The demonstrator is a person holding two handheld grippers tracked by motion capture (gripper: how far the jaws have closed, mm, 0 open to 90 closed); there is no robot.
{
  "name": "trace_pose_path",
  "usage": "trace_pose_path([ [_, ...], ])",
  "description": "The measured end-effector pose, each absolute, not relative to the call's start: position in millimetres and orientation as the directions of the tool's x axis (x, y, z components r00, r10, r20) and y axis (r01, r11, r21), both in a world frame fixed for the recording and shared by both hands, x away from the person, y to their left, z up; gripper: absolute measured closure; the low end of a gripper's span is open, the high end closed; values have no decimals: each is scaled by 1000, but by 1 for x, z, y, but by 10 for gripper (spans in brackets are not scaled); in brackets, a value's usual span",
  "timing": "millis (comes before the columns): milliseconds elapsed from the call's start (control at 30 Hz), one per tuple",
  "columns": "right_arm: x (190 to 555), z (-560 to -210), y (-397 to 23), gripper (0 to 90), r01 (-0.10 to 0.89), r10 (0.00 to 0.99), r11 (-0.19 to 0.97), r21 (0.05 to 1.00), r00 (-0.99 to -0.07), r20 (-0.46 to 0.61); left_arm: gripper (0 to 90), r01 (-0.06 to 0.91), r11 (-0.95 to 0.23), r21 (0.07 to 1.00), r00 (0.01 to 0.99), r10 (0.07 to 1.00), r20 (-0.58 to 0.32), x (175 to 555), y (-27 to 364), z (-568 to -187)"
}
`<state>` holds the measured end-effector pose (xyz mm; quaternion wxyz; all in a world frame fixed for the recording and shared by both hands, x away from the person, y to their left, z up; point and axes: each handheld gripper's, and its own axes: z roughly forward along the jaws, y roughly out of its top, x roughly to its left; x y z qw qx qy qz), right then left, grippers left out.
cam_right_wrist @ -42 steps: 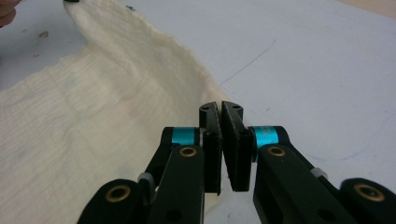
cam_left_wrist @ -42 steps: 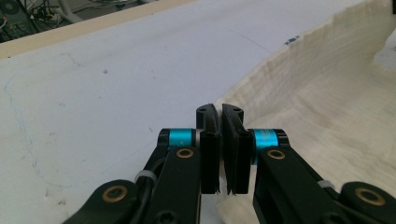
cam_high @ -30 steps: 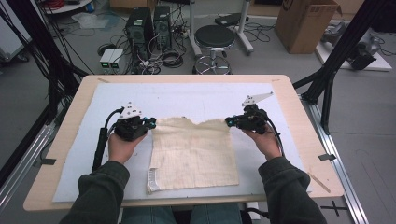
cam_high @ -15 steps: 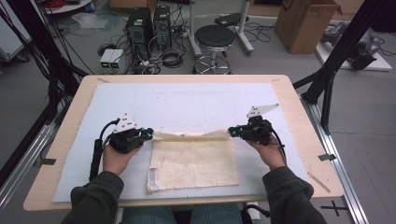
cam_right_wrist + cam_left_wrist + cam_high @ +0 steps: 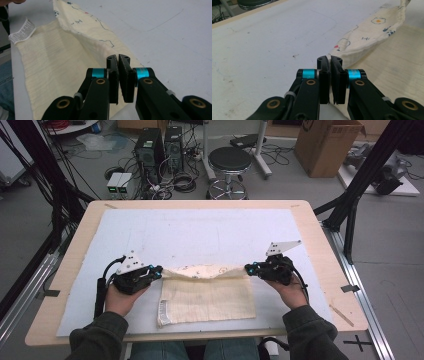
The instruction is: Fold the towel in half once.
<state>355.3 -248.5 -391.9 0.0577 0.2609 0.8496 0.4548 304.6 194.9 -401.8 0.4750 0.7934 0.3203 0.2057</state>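
Observation:
A cream cloth (image 5: 207, 296) lies on the white mat (image 5: 200, 230) near the table's front edge. Its far edge (image 5: 202, 270), printed with small coloured figures, is lifted and turned back toward the person. My left gripper (image 5: 159, 272) is shut on that edge's left corner, and my right gripper (image 5: 248, 268) is shut on its right corner. In the left gripper view the shut gripper (image 5: 329, 60) pinches the printed cloth (image 5: 367, 37), which stretches away to the upper right. In the right gripper view the gripper (image 5: 117, 58) pinches the cloth (image 5: 62, 57); a white label (image 5: 21, 31) hangs at its far corner.
The wooden table (image 5: 310, 220) carries the mat, with bare mat beyond the cloth and at both sides. On the floor behind stand a black stool (image 5: 230, 160), computer cases (image 5: 160, 145) with cables, and a cardboard box (image 5: 325, 145). Black frame posts (image 5: 360, 190) flank the table.
Both grippers have come toward the person with the cloth's far edge, drawing it back over the near part. The flat part that still shows has grown shorter.

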Motion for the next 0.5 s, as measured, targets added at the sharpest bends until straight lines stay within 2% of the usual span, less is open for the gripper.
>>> trace_pose_path([
  [500,336,-386,-251,865,364,471,448,817,-872,130,854,285,-330,900,741,671,11,275,203,-397],
])
